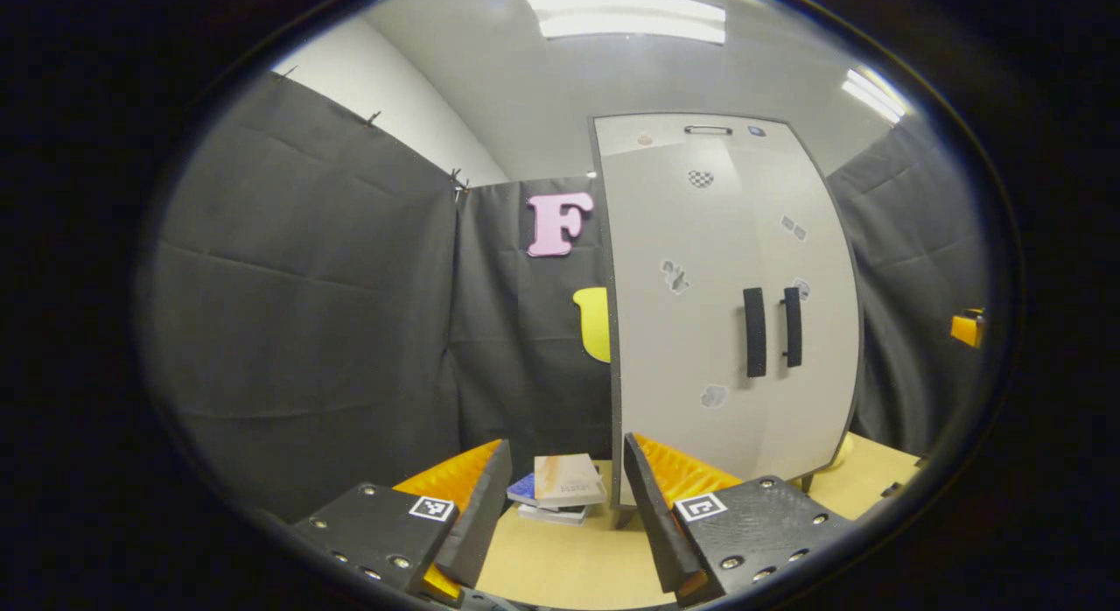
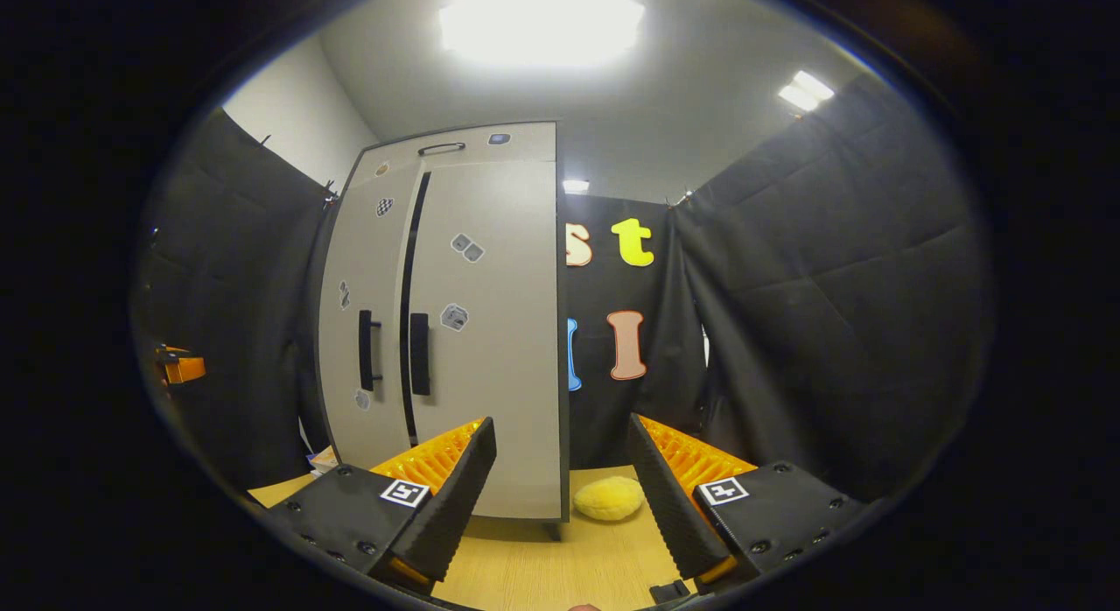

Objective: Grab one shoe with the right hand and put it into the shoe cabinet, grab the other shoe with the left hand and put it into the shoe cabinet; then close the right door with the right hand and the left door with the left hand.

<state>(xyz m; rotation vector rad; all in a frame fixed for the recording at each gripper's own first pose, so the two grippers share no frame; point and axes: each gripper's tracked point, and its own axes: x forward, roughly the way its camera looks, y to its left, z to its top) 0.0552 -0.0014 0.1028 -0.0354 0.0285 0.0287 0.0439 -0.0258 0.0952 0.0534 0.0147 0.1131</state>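
Observation:
The grey shoe cabinet (image 1: 726,305) stands upright on the wooden table, both doors closed, with two black handles (image 1: 754,331) side by side. My left gripper (image 1: 567,471) is open and empty, well short of the cabinet's left front corner. In the right gripper view the cabinet (image 2: 472,331) is ahead to the left, and a thin dark seam runs between its doors. My right gripper (image 2: 560,453) is open and empty, pointing past the cabinet's right edge. Each gripper appears as a small orange piece at the other view's edge: the right gripper (image 1: 967,326) and the left gripper (image 2: 179,366).
A small stack of books (image 1: 560,488) lies on the table (image 1: 560,558) left of the cabinet. A yellow fluffy object (image 2: 608,497) rests on the table (image 2: 542,567) by the cabinet's right side. Black cloth walls close in the booth.

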